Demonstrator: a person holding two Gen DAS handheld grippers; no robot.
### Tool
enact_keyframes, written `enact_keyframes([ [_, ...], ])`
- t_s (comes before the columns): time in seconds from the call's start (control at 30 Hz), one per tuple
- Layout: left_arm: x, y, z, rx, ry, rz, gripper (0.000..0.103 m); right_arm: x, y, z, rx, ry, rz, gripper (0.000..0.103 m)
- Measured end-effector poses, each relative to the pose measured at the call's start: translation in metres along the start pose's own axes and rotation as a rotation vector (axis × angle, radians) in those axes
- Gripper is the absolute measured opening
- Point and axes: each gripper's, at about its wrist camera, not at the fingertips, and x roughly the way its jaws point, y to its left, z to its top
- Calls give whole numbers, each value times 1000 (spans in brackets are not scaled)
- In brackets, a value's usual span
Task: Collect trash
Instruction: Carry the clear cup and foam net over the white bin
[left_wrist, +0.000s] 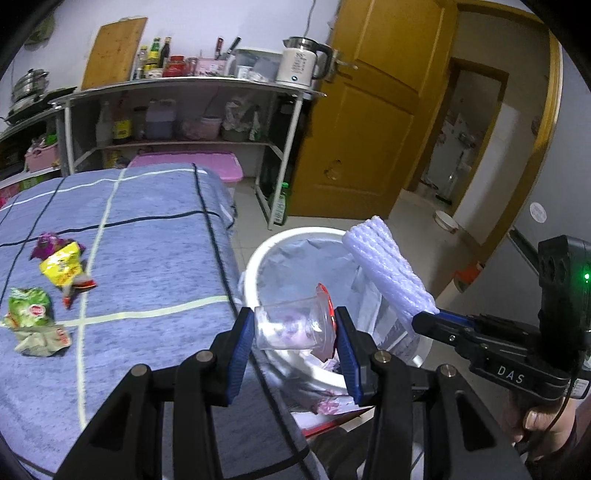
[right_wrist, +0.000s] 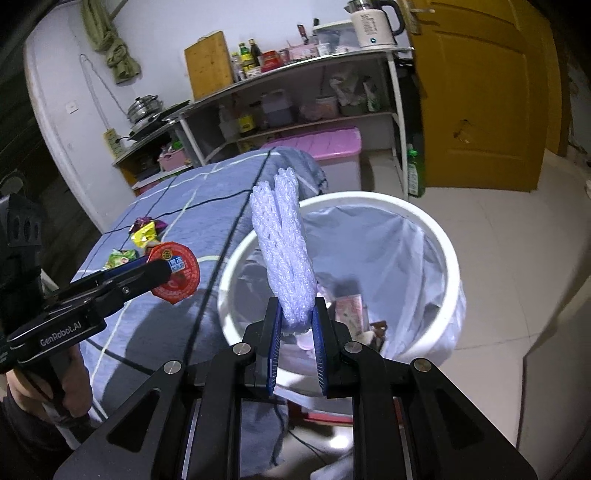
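Note:
My left gripper (left_wrist: 295, 328) is shut on a clear plastic cup (left_wrist: 291, 325) with a red foil lid (right_wrist: 175, 273), held sideways over the near left rim of the white trash bin (left_wrist: 258, 258). The bin (right_wrist: 448, 258) has a pale liner bag and holds some wrappers at the bottom. My right gripper (right_wrist: 297, 321) is shut on a white foam net sleeve (right_wrist: 284, 251) that sticks up over the bin's left side. The sleeve (left_wrist: 388, 269) also shows in the left wrist view, above the bin's right rim. Several snack wrappers (left_wrist: 61, 266) lie on the blue checked cloth.
The blue checked cloth (left_wrist: 147, 258) covers a table left of the bin. A metal shelf rack (left_wrist: 184, 88) with bottles and a kettle stands behind, with a pink-lidded box (left_wrist: 192, 162) under it. A yellow door (left_wrist: 369, 110) is open to the right. A person's hand (right_wrist: 70, 391) holds the left gripper's handle.

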Motion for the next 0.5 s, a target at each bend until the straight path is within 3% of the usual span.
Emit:
enact_keyframes([
  [0.5,45,-23,-3,44,91,-56,46,19,-34,-6,69,64,-38,18],
])
